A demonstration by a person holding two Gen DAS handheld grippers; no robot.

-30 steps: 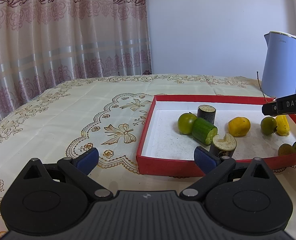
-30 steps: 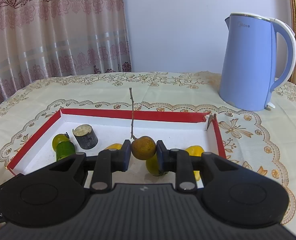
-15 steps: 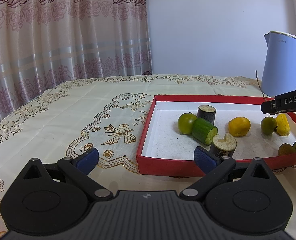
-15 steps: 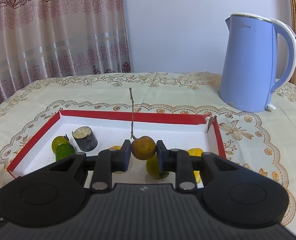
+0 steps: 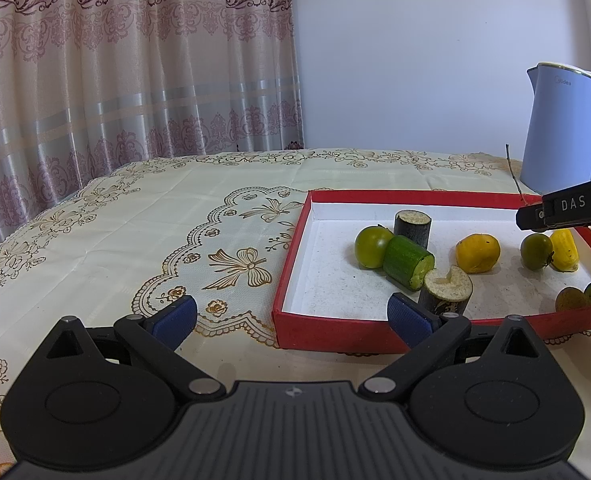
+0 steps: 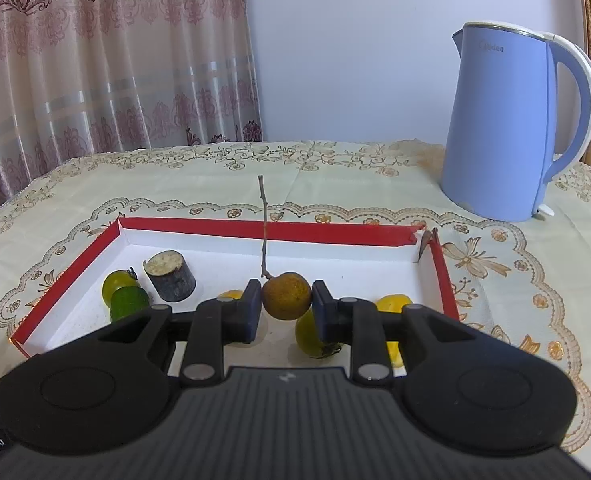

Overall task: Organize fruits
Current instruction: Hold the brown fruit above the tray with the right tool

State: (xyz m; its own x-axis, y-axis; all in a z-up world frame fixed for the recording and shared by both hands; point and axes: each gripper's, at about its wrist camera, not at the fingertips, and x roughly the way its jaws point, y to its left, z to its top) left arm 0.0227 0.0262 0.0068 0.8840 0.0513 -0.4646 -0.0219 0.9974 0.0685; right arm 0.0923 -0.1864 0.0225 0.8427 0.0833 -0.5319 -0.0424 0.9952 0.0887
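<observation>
While a cream tablecloth with gold embroidery [image 5: 183, 216] covers the whole table, the pale blue electric kettle [image 6: 507, 120] stands at its far right, well apart from the work. Nearer lies the shallow red-walled tray with a white floor [image 6: 263, 229], already holding most of the produce: two dark-skinned cut cylinders [image 5: 412, 227], a green cucumber piece [image 5: 407, 262], a green round fruit [image 5: 371, 246], a yellow-orange citrus [image 5: 477, 252] and several smaller green and yellow pieces toward the right wall. So the gathering looks largely done, though nothing is sorted into groups by kind. The left gripper [image 5: 291, 314] hovers over the cloth beside the tray's near corner, jaws wide and empty. The right gripper [image 6: 286, 302] is clamped on a small brown round fruit with a long thin twig [image 6: 286, 295], held above the tray's floor; by my judgement setting it down remains.
</observation>
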